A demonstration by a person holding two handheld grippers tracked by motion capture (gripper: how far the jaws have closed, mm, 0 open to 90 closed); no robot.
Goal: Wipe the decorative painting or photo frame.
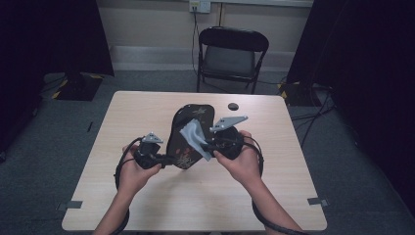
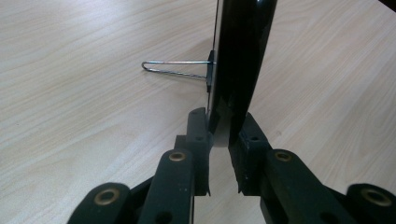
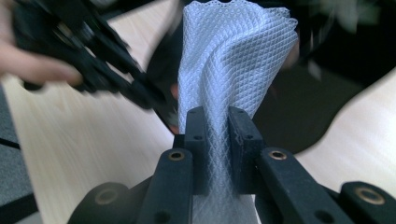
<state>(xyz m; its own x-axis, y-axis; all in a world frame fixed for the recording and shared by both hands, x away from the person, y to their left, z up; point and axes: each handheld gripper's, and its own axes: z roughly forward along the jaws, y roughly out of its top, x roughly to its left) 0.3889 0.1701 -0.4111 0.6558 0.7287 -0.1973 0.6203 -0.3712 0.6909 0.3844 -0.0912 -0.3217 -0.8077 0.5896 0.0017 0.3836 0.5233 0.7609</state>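
Two hand-held grippers are seen at the centre of the high view, over a pale wooden table (image 1: 147, 205). A black decorated tray (image 1: 188, 134) is held tilted up between them. Its lower left edge is clamped by the left gripper (image 1: 164, 159). A white mesh cloth (image 1: 195, 137) is pinched by the right gripper (image 1: 208, 146) against the tray's face. Bare tabletop is left on all sides; a small dark disc (image 1: 233, 105) lies near the far edge, and a black folding chair (image 1: 230, 56) stands beyond.

In the left gripper view, the tray's thin edge (image 2: 236, 70) is seen rising from centre to top, gripped between closed jaws. A wire loop (image 2: 173, 69) juts leftward from the tray's back, above open wood.

In the right gripper view, the cloth (image 3: 233, 60) is seen fanning upward from jaws clenched on it, at centre. The blurred left gripper (image 3: 107, 74) is seen at upper left.
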